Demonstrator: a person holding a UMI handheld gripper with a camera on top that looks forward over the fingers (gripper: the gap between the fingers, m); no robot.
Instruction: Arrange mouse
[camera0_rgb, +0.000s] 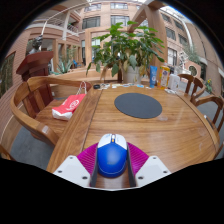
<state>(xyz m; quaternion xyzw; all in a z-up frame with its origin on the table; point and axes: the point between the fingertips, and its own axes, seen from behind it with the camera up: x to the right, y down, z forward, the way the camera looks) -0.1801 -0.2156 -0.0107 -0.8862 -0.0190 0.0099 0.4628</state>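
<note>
A blue and white computer mouse (112, 157) sits between my gripper's (112, 160) two fingers, with both magenta pads (88, 157) pressing against its sides. It is held just above the near part of the wooden table (165, 130). A dark round mouse mat (138, 105) lies on the table beyond the fingers, a little to the right.
A potted green plant (128, 45) stands at the table's far side, with a blue and orange cup (164, 75) and small items beside it. A wooden chair (35, 100) at the left holds a red and white shoe (69, 106). More chairs stand at the right.
</note>
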